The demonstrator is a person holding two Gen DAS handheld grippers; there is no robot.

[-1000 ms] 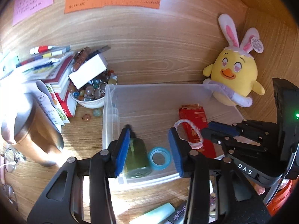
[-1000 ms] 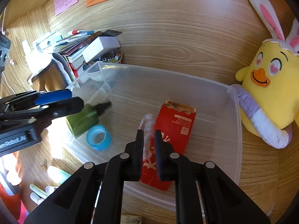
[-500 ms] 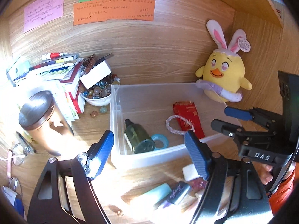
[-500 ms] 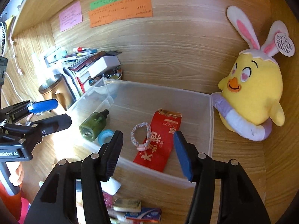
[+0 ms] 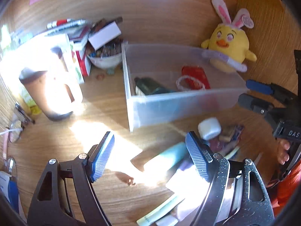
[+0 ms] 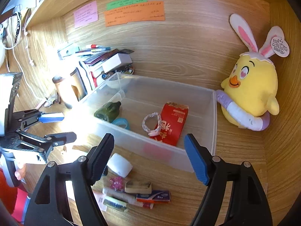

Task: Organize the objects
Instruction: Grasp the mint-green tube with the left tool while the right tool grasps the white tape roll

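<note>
1. Woodgrain desk [image 6: 235, 150] and back panel, smooth laminate, boxed in by a side wall on the right; paper notes [image 6: 134, 13] in pink, green and orange stuck flat on the panel.
2. Translucent plastic bin [image 6: 213, 124], rectangular, thin straight rims, frosted walls. Back edge close to the panel; right rim touching the plush chick [image 6: 254, 86], soft yellow pile with rabbit ears.
3. Inside the bin: dark green bottle [image 6: 107, 111] lying on its side near the left wall, blue tape ring [image 6: 122, 123] just beside it, braided white-pink loop [image 6: 152, 124] overlapping a flat red packet [image 6: 172, 124].
4. Left of the bin: leaning stack of books [image 6: 97, 64], white box on top, bowl of glossy stones [image 5: 105, 54], brown lidded tumbler [image 5: 49, 94] in hard sun glare.
5. Bare desk strip in front of the bin, part filled by loose small items: rounded white block [image 6: 119, 164], eraser-like bar [image 6: 138, 186], flat tubes and packets [image 6: 153, 197].
6. Left gripper [image 5: 148, 160]: ribbed blue pads spread wide, nothing between them, over the front clutter; view blurred.
7. Right gripper [image 6: 148, 158]: jaws opening, nothing pinched, poised before the bin's front wall.
</note>
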